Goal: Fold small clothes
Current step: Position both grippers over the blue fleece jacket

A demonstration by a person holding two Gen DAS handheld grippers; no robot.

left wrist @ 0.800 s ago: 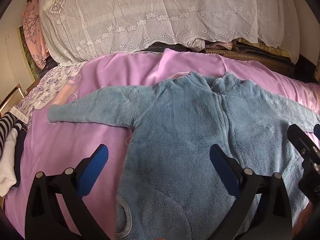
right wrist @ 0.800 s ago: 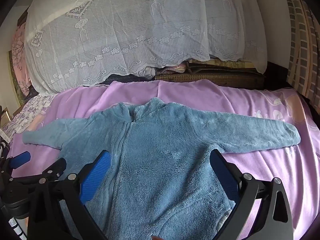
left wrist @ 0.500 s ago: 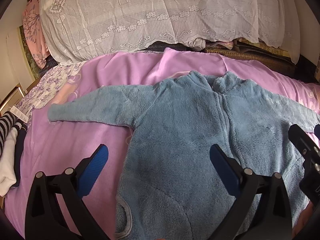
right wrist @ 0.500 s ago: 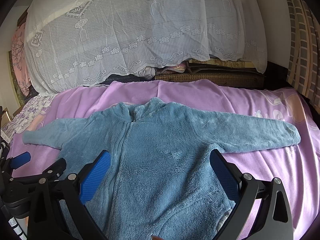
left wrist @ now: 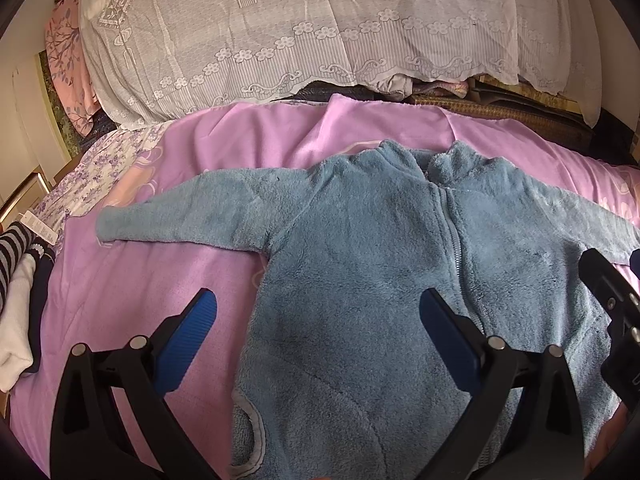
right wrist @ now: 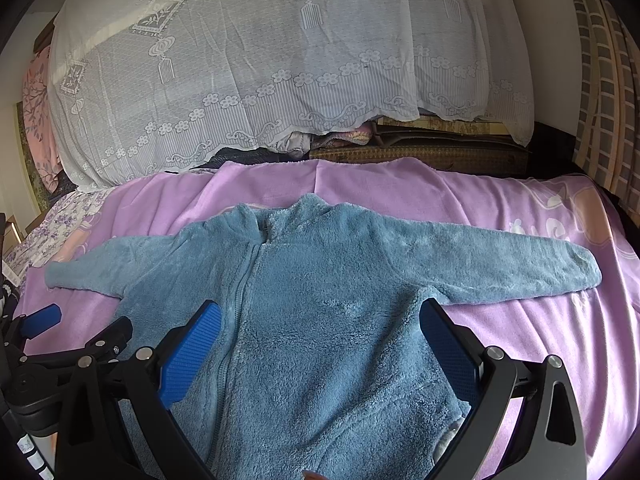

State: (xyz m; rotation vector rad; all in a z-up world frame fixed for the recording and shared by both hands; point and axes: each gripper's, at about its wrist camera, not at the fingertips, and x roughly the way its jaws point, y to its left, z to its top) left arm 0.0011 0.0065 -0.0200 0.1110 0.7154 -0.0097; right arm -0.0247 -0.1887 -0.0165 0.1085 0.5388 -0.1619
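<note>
A bed (right wrist: pixel 500 208) covered by a pink sheet is filling both views. At its far side, a white lace cloth (right wrist: pixel 260 60) is draping over a tall pile. A blue fleece jacket (right wrist: pixel 320 320) is lying flat on the sheet, front up, zip closed, collar pointing toward the lace cloth. Both sleeves are lying spread out to the sides, flat on the sheet. In the left wrist view, the same jacket (left wrist: pixel 380 280) is occupying the centre and right, with one sleeve reaching left across the sheet.

A stack of clothes (left wrist: pixel 20 280), striped, white and dark, is sitting at the left edge of the bed, well apart from the jacket.

The right gripper (right wrist: pixel 320 340) is hovering above the jacket body with its jaws standing wide and nothing between the blue pads (right wrist: pixel 192 354). The left gripper (left wrist: pixel 318 340) is hovering over the jacket's side edge, its jaws also standing wide and gripping nothing; one pad is over the sheet, the other over the fleece near the zip.
</note>
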